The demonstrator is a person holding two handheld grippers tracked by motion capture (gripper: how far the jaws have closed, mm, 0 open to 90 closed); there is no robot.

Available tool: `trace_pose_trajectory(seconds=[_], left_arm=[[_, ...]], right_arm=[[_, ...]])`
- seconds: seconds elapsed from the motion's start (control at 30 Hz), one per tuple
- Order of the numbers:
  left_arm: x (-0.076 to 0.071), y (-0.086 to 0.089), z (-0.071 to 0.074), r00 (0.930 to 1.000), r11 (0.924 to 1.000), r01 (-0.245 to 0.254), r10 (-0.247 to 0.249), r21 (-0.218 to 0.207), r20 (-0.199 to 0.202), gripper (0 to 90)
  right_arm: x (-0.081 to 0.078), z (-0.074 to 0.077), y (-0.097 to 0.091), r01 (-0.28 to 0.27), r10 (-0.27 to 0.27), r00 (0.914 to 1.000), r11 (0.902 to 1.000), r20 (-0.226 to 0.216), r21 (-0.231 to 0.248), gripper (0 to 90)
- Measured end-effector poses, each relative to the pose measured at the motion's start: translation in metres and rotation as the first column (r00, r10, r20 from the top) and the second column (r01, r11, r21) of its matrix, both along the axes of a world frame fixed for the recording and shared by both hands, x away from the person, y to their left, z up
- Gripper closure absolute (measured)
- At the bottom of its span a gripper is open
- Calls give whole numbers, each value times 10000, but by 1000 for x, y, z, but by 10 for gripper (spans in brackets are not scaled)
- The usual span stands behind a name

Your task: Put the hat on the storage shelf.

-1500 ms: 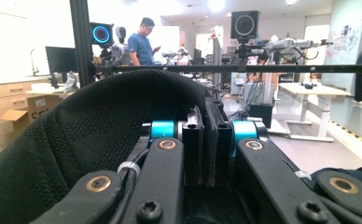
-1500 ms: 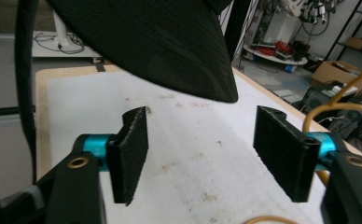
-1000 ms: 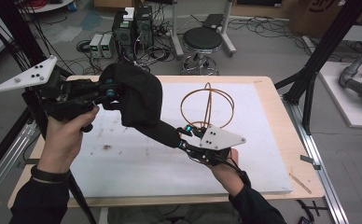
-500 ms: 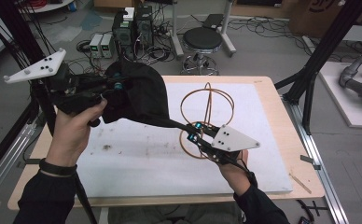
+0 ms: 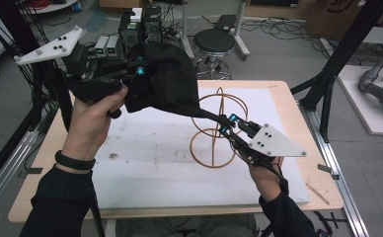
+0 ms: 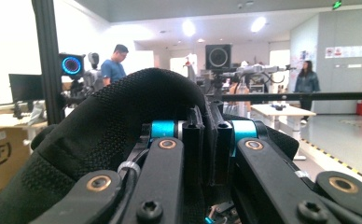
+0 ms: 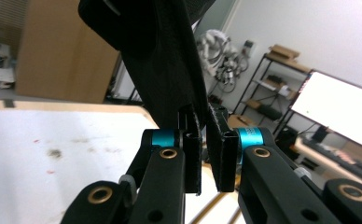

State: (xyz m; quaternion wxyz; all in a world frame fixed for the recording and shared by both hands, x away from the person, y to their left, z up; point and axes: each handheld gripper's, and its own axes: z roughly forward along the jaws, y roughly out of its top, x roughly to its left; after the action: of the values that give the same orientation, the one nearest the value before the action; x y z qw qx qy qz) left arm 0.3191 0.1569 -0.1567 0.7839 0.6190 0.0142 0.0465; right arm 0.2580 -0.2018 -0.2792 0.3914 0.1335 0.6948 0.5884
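Above the table [image 5: 145, 163], my left gripper [image 5: 139, 74] and right gripper [image 5: 225, 123] clamp the black bag [image 5: 167, 84], stretched slanting down rightward; the high view alone reveals the wire stand [image 5: 214, 133].

Both grippers have lifted the black cloth [image 5: 165, 84] higher.

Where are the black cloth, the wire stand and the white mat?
black cloth [image 5: 167, 81], high view, its bunched middle.
wire stand [image 5: 207, 150], high view, its bottom ring.
white mat [image 5: 155, 168], high view, bare surface.

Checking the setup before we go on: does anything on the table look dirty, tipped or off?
The white mat has dark smudges left of centre. The wire stand stands upright; both tongs hold the black cloth above the mat.
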Motion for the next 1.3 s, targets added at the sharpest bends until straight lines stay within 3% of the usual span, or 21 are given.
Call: trace_pose_trajectory(seconds=[0.33,0.57,0.77,0.97,1.07,1.3], left_arm=[[10,-21,8,9995,9995,298,-297,-76,50,867],[18,-32,11,9991,9991,425,-425,-21,44,868],[27,-41,8,9992,9992,370,-372,148,139,868],[34,-47,-1,9997,9993,172,-177,324,157,868],[38,-50,-7,10000,9989,59,-62,457,76,868],[45,-58,-16,9998,9968,-199,196,769,49,868]], right_arm=[[-1,13,-24,611,-619,9967,9980,519,171,853],[1,19,-34,1145,-1145,9876,9934,1077,58,853],[6,23,-42,1835,-1760,9684,9827,1766,-266,853],[10,21,-48,2598,-2350,9406,9629,2449,-738,854],[13,17,-51,2987,-2644,9225,9504,2811,-862,854],[20,10,-60,3398,-3022,9114,9355,2794,-965,852]])
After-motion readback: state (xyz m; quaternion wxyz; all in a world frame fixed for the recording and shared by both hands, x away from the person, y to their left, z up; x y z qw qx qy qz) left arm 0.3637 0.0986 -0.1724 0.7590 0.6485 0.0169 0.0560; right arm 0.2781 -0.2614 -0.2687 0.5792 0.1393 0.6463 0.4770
